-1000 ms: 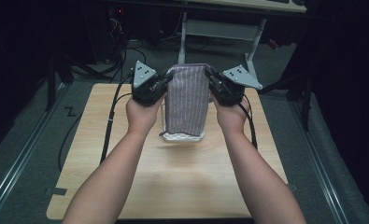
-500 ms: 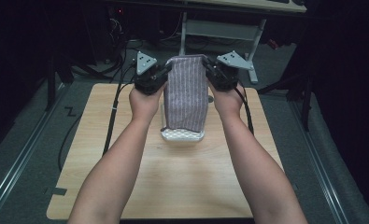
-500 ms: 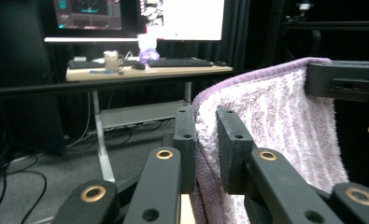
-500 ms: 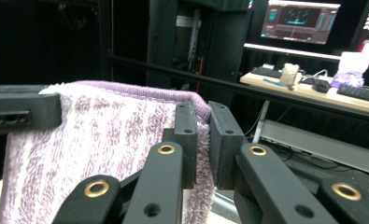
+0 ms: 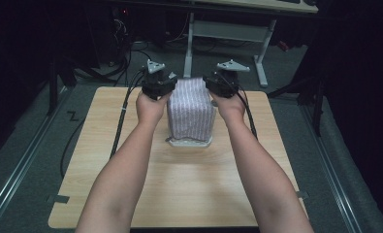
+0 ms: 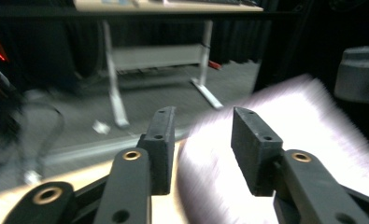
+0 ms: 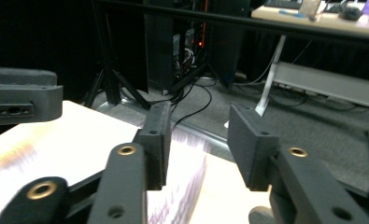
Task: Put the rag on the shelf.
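A purple-and-white striped cloth point(image 5: 191, 109) stands in a tall fold at the middle of the wooden table point(image 5: 189, 194). Its lower edge rests on a small white object point(image 5: 191, 142) that is mostly covered. My left gripper point(image 5: 171, 81) is at the cloth's upper left corner and my right gripper point(image 5: 207, 80) at its upper right corner. In the left gripper view the gripper point(image 6: 203, 135) has its jaws apart, with the blurred cloth point(image 6: 303, 121) reaching in between them low down. In the right gripper view the gripper point(image 7: 196, 135) is also open, with the cloth point(image 7: 79, 149) to its left and below.
Black cables point(image 5: 123, 116) trail from the grippers over the table's left and right sides. A desk frame with white legs point(image 5: 189, 34) stands on the grey floor beyond the table's far edge. Dark stands and cables lie at the back left.
The cloth was lifted higher half a second ago; its top edge now sits lower and the cloth looks shorter. Both hands have moved slightly farther from the person.
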The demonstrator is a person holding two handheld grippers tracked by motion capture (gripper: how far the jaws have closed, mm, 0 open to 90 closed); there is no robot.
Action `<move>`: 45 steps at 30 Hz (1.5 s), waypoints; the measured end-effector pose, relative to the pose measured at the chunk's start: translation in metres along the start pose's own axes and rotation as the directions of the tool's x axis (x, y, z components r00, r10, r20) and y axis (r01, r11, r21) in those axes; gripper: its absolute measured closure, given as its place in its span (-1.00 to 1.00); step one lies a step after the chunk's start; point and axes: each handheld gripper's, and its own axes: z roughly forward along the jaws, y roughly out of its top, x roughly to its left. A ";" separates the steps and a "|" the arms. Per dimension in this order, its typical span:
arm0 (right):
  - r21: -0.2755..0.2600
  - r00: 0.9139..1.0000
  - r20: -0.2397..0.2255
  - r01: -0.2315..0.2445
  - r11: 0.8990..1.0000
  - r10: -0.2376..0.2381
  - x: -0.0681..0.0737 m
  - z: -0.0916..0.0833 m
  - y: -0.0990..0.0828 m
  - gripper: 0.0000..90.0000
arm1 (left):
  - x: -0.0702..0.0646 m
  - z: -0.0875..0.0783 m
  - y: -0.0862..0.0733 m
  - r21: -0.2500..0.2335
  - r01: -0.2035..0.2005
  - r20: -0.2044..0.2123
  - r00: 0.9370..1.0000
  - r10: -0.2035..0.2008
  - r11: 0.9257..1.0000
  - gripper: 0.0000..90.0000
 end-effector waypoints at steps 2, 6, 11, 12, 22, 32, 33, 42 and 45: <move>0.004 1.000 0.000 0.000 1.000 0.000 -0.001 0.000 -0.002 0.27 | 0.000 0.000 -0.001 -0.004 -0.022 -0.006 1.000 0.022 1.000 0.25; 0.004 1.000 -0.013 -0.002 1.000 0.002 -0.002 -0.004 -0.004 0.25 | -0.003 -0.005 -0.001 -0.014 -0.028 0.009 1.000 0.028 1.000 0.21; 0.021 0.999 -0.024 0.027 0.999 -0.027 0.003 -0.011 -0.004 0.27 | -0.009 -0.016 0.000 -0.046 -0.038 0.020 0.999 0.039 0.998 0.18; 0.025 0.999 -0.027 0.030 0.999 -0.029 0.004 -0.013 -0.004 0.28 | -0.010 -0.019 0.000 -0.052 -0.039 0.021 0.999 0.040 0.998 0.18; 0.008 0.998 -0.009 0.067 0.998 -0.067 0.014 -0.035 -0.009 0.35 | -0.021 -0.048 -0.005 -0.081 -0.076 -0.003 0.997 0.076 0.994 0.17; -0.030 0.997 0.005 0.075 0.997 -0.075 0.015 -0.068 -0.019 0.28 | -0.031 -0.078 -0.013 -0.068 -0.114 0.000 0.993 0.114 0.991 0.16; -0.032 0.996 0.004 0.085 0.996 -0.085 0.014 -0.071 -0.020 0.28 | -0.032 -0.081 -0.014 -0.070 -0.111 0.010 0.994 0.112 0.991 0.13; -0.036 0.993 -0.009 0.115 0.993 -0.115 0.016 -0.101 -0.039 0.27 | -0.030 -0.110 -0.031 -0.075 -0.117 0.017 0.993 0.119 0.990 0.11; -0.038 0.992 -0.013 0.121 0.992 -0.122 0.019 -0.111 -0.047 0.26 | -0.026 -0.117 -0.039 -0.072 -0.118 0.015 0.993 0.119 0.990 0.11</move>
